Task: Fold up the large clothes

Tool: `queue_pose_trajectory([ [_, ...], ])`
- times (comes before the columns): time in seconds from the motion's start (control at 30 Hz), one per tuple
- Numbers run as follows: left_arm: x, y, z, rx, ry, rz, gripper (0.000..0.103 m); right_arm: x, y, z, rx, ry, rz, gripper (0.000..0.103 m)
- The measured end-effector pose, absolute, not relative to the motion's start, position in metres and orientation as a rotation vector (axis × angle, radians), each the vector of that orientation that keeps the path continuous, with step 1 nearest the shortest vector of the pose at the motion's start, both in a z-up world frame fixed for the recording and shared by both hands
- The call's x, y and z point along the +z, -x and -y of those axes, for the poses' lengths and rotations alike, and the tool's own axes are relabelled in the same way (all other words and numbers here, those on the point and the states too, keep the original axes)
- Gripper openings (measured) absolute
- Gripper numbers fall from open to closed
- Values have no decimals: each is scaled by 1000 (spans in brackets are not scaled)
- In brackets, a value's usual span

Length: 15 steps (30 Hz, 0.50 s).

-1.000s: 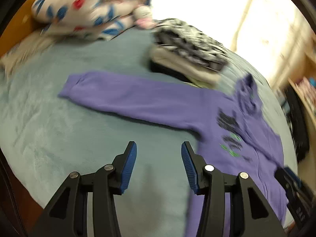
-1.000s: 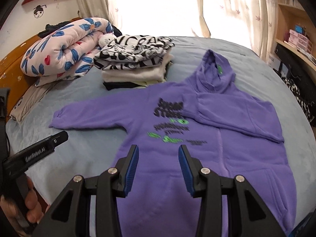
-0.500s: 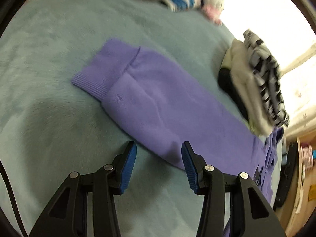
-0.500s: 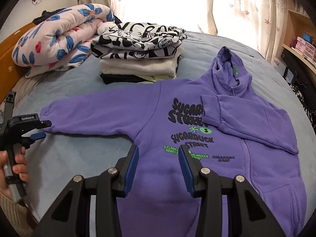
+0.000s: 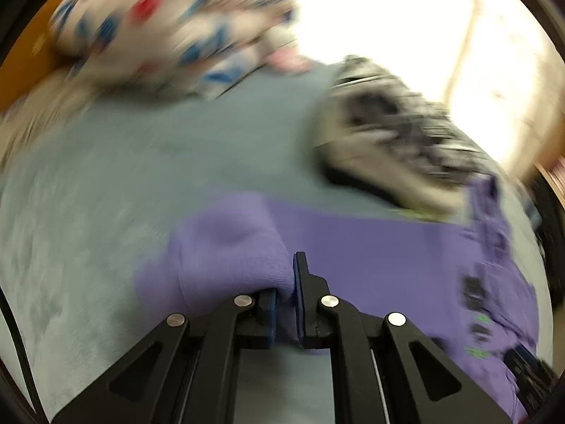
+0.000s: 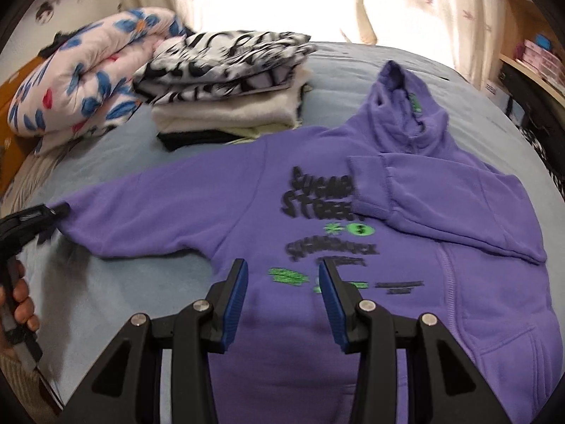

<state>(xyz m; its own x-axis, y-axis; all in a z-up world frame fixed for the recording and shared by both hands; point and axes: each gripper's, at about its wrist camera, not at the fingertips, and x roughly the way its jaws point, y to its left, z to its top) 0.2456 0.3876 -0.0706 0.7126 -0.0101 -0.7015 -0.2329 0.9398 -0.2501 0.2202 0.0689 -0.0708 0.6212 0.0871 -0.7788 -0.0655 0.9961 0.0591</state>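
A bed with a grey-blue cover (image 6: pixel 116 282) fills the room. Bright daylight pours through pale curtains (image 6: pixel 423 3) behind it. Wooden shelving (image 6: pixel 529 46) stands at the right.

Most lettering is motion-blurred. In the right wrist view, the purple hoodie (image 6: pixel 247 208) carries black block print at frame centre (image 6: pixel 319 194); its two big lines read roughly "SUGAR…" over "STREET", the first cut off by the folded sleeve cuff. Smaller black and green lines below it cannot be read. The black-and-white top on the folded stack (image 6: pixel 226 60), upper centre, shows large lettering too smeared to make out. In the left wrist view nothing is legible.
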Motion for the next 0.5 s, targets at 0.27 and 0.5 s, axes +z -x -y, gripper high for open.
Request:
queue_pose_trajectory([
  [0.27,-15,-247,-192,-290,145,-708,10,-53,-201,18,-30,-142,-849,42],
  [0.5,-89,-256,-88,-445,153,-1016,46,-66,-183,94,-147,-214,-886,42],
])
